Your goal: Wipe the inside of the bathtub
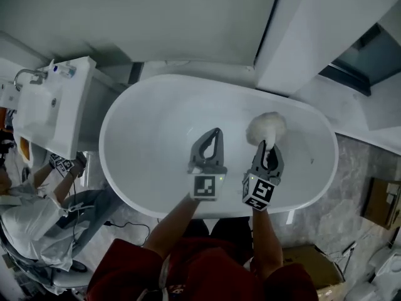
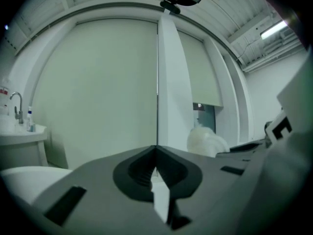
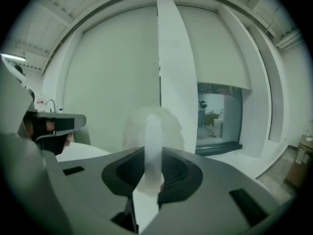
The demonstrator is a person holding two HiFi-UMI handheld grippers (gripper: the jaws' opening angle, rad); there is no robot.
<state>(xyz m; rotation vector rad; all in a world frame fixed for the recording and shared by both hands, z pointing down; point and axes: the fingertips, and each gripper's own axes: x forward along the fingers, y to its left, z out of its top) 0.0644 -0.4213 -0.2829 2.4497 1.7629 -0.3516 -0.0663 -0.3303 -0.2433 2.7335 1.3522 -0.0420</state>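
The big white bathtub fills the middle of the head view. It is long and round at both ends. Both claws hang over its inside, side by side, pointing to 12 o'clock.

The right claw is clenched on the stick of a fluffy white brush. In the right gripper view the stick stands straight up between the right claw's two sides, and the brush's soft head shows behind it. The soft head sits at about 2 o'clock from the tub's middle. I cannot tell if it touches the tub.

The left claw is clenched tight on nothing. In the left gripper view the left claw's two sides meet, and the brush peeks up at 3 o'clock.

The tub's near edge runs just under the claws at 6 o'clock. From the left claw out to 9 o'clock there is a wide stretch of smooth white tub. At 12 o'clock the tub's far edge is close to the wall. A white sink with a tap stands just beside the tub at 10 o'clock. A person sits at 8 o'clock. A cardboard box lies on the floor at 4 o'clock.
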